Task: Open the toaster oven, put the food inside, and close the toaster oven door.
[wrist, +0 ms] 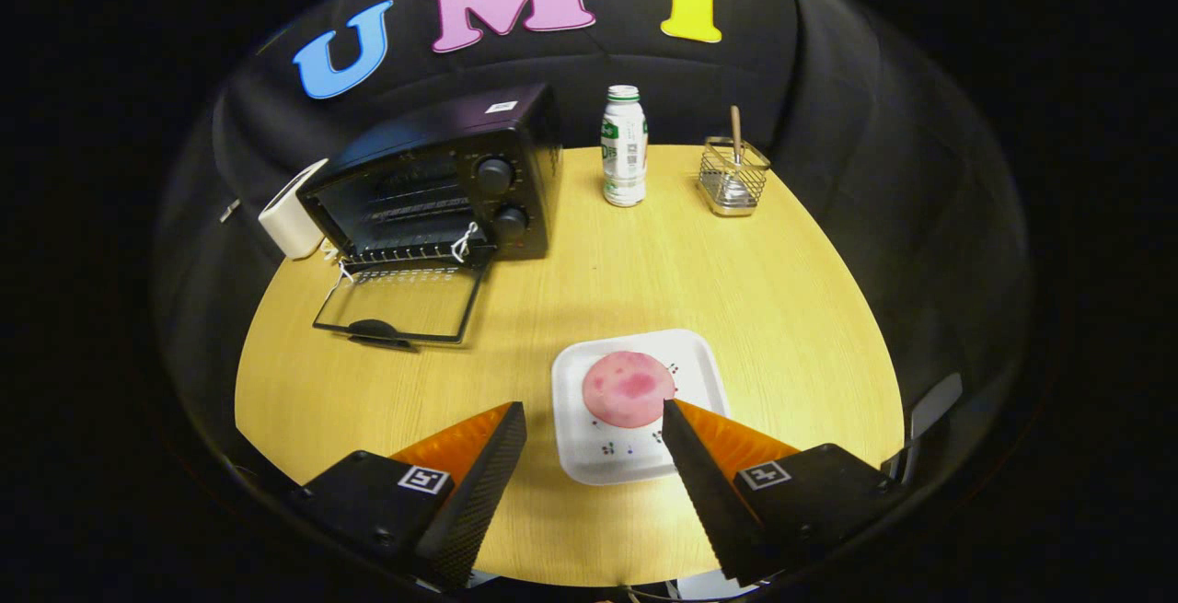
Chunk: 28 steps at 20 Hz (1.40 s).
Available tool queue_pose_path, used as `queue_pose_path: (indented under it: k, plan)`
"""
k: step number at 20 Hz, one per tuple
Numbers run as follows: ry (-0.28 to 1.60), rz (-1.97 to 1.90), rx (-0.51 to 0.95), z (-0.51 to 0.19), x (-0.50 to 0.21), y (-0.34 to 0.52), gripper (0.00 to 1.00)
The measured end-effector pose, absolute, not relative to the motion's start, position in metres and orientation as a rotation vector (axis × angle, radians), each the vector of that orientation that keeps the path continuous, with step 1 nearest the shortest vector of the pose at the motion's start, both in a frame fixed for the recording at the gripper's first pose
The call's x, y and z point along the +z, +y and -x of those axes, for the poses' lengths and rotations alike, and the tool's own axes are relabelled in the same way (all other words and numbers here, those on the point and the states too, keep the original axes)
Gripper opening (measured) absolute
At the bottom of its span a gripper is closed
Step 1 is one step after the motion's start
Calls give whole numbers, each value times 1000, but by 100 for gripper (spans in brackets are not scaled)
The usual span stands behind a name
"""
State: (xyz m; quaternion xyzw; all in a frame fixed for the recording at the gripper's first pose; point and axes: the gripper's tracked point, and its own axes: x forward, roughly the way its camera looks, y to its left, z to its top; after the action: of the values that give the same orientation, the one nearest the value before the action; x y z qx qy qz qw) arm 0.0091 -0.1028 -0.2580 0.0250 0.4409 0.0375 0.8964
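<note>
Pink food (629, 388) (round) on plate (635, 410) — gripper (594, 421) spread wide, empty

Bare table (736, 290) lies between the plate (704, 359) and the toaster oven (433, 179). Its dropped door (400, 304) juts forward. The gripper (594, 423) gapes above the plate.

Evenly and fairly brightly lit from overhead, with a dim booth wall behind. Soft, short shadows under the open toaster oven door (398, 307) and beside the white plate (589, 456) on the wooden table (773, 308). Mild glare on the toaster oven (433, 179) top and the drink bottle (624, 147). Strong fisheye bending toward the rim, curving the table edge. Sharp at centre, slightly soft on the spread fingers of the gripper (594, 414).
</note>
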Motion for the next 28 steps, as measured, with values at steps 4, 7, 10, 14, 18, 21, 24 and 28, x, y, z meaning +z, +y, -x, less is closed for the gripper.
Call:
queue_pose_path:
  k: [4,7,10,14,18,21,24,28]
  plan:
    - [952,-35,56,-21,-272,-141,98]
    - [999,-33,59,-25,-292,-166,98]
    - [1044,-29,55,-27,-312,-187,98]
    - [1114,50,85,-26,-339,-209,98]
    - [1176,97,133,-27,-359,-218,98]
    - [1194,96,162,-30,-368,-213,97]
    - [1214,110,184,-31,-376,-208,94]
    - [1247,78,207,-29,-377,-198,69]
